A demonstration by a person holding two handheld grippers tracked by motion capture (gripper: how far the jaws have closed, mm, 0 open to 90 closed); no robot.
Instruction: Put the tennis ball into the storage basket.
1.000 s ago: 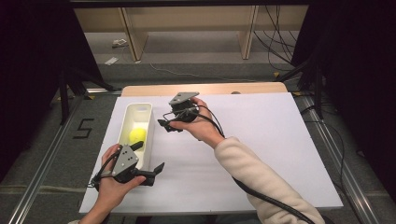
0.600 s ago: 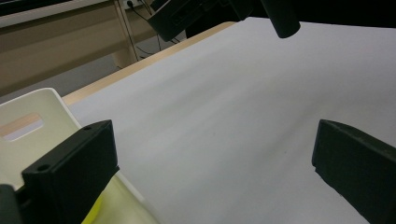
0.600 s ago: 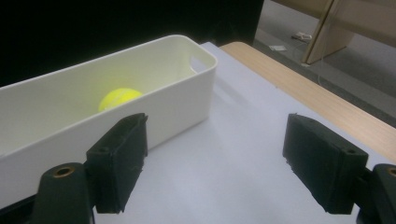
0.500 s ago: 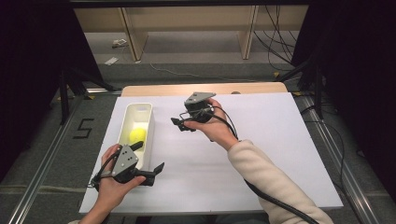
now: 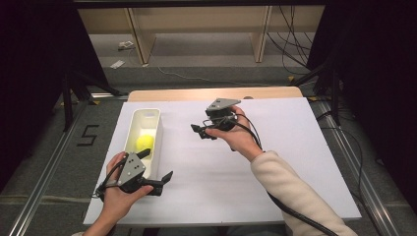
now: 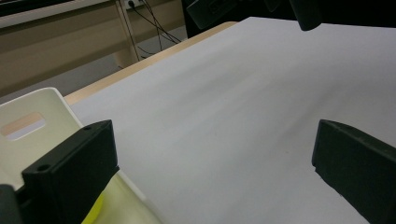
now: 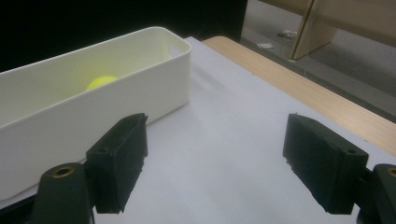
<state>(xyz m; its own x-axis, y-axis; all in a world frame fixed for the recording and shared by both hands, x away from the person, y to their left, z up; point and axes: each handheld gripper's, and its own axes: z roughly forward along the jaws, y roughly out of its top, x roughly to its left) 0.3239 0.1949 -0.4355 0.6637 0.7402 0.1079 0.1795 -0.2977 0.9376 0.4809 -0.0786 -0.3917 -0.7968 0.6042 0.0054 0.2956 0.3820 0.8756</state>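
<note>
A long white bin point(image 5: 156, 129) lies on the left of the white table sheet point(image 5: 295, 162), and a yellow ball point(image 5: 144, 143) rests inside it. My left gripper point(image 5: 156, 165) sits at the bin's near end, open, one jaw over the rim. In the left gripper view the jaws point(image 6: 210, 172) stand wide apart with bare sheet between them, the bin point(image 6: 37, 121) beside the left jaw. My right gripper point(image 5: 199, 132) hovers right of the bin, open and holding nothing. Its own view point(image 7: 215, 163) looks toward the bin point(image 7: 93, 112) and the ball point(image 7: 100, 82).
The wooden table edge point(image 5: 211, 93) runs along the far side of the sheet. Wooden bench legs point(image 5: 140, 39) and cables point(image 5: 290, 34) lie on the floor beyond. A metal rail point(image 5: 44, 196) flanks the left side. Black cable point(image 5: 295, 216) trails from the right gripper.
My right gripper has drawn to the right, away from the bin, and sits a little nearer. The left gripper has stayed put.
</note>
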